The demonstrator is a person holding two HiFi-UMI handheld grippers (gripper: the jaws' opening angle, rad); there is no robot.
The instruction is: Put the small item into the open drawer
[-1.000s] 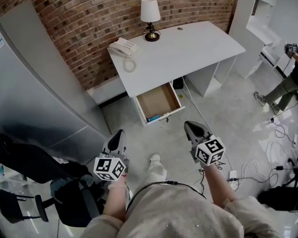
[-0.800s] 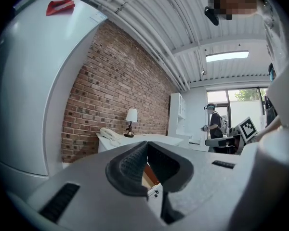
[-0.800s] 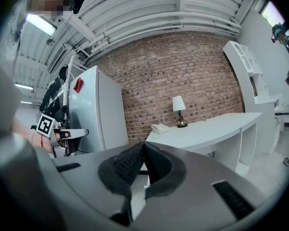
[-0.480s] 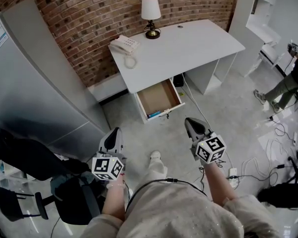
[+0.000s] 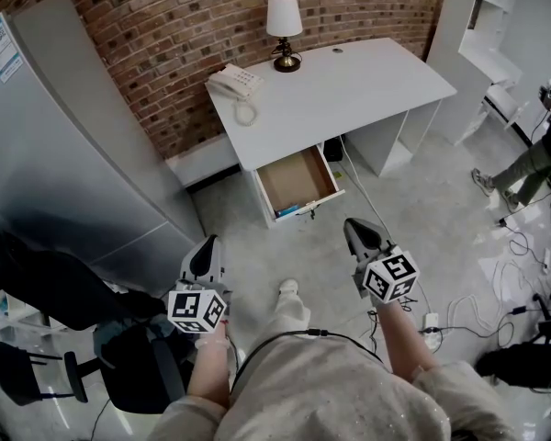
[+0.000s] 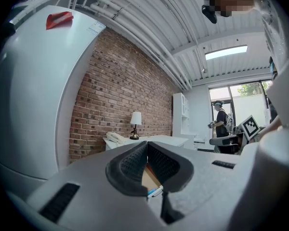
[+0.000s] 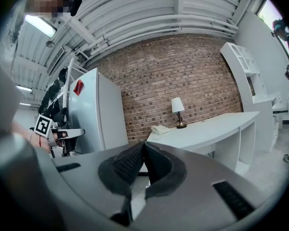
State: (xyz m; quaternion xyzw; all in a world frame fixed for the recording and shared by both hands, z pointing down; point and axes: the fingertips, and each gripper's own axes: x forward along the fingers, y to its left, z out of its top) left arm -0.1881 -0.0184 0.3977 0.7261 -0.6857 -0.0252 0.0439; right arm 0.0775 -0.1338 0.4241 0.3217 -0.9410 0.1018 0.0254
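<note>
Though open, drawer (image 5: 297, 180) well ahead; fridge (image 5: 64, 154) beside left gripper (image 5: 211, 244).

Lamp (image 5: 284, 26) and telephone (image 5: 234, 81) stand on the desk (image 5: 358, 90), drawer (image 5: 294, 178) below.

Office: desk (image 5: 367, 85), telephone (image 5: 234, 81), lamp (image 5: 285, 21)

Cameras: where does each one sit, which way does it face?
Head view: on the person's head, steeply down at desk and open drawer; both forearms, left gripper, right gripper show.
Left gripper view: on left gripper, level along its shut fingers toward lamp; right gripper at right edge.
Right gripper view: on right gripper, level toward lamp; left gripper at left edge.
Shared: all three show desk and lamp.
</note>
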